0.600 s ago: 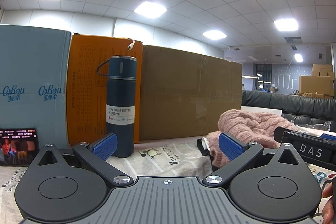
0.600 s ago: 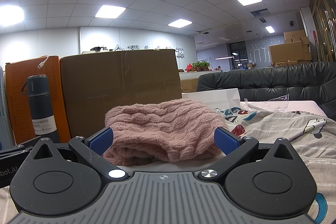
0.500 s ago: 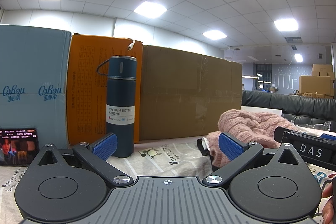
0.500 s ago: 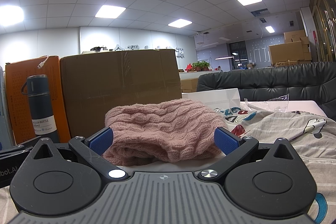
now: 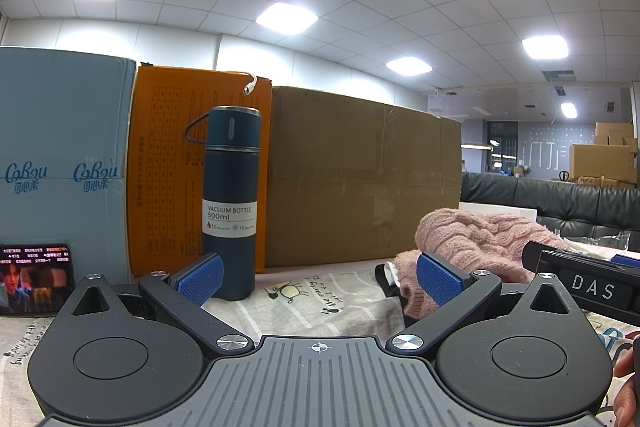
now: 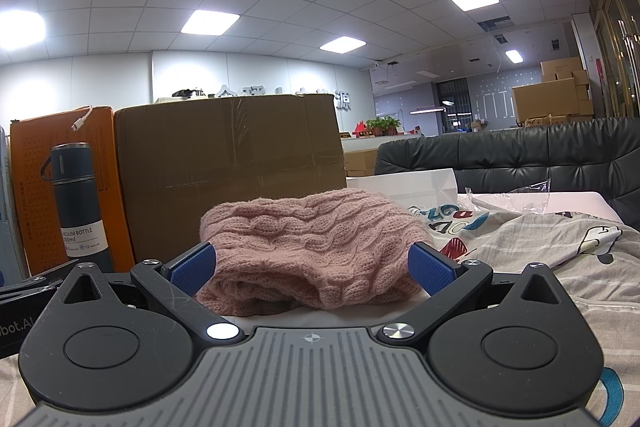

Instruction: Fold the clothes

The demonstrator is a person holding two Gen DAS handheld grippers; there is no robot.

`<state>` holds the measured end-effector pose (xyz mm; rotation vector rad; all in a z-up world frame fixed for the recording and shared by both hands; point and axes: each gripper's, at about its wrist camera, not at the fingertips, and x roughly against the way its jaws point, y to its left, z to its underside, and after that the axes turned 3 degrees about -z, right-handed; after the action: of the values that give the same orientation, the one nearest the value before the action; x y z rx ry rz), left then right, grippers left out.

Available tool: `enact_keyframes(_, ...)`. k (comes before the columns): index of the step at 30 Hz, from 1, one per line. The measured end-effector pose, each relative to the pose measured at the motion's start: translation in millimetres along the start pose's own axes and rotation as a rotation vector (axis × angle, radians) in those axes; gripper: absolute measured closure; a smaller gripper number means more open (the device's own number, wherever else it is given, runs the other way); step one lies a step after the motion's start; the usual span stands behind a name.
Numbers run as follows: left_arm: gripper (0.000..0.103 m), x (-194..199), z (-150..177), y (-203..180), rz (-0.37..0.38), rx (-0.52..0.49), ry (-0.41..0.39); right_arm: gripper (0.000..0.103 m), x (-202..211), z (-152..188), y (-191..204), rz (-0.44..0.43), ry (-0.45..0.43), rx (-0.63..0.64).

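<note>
A pink cable-knit sweater [image 6: 312, 247] lies bunched on the printed cloth [image 6: 560, 259] straight ahead of my right gripper [image 6: 312, 269]. That gripper is open and empty, its blue pads level with the sweater's two sides, just short of it. In the left wrist view the sweater [image 5: 480, 239] sits to the right. My left gripper [image 5: 318, 277] is open and empty, low over the cloth [image 5: 300, 299]; its right pad overlaps the sweater's left end in view. The right gripper's body [image 5: 588, 287] shows at the right edge.
A dark blue vacuum bottle [image 5: 231, 203] stands close ahead of the left gripper. Behind are a light blue box [image 5: 60, 163], an orange box [image 5: 168, 171] and a large brown carton [image 5: 360, 175]. A phone [image 5: 36, 279] leans at left. A black sofa [image 6: 520, 159] is behind right.
</note>
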<state>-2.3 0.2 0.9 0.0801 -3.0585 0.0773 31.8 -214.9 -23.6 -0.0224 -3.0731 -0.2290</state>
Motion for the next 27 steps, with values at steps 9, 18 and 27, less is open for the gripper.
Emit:
enact_keyframes(9,0.0,-1.2,0.7,0.1,0.0,-0.001,0.002,0.0,0.2,-0.8,1.0,0.0,0.0,-0.001)
enact_keyframes(18,0.0,-1.0,0.6,-0.3,0.0,-0.001,0.003,0.0,1.0,-0.9,0.5,-0.001,0.0,-0.002)
enact_keyframes(27,0.0,-1.6,0.9,-0.5,0.0,-0.001,0.002,0.0,1.2,-0.9,0.6,-0.001,-0.001,-0.002)
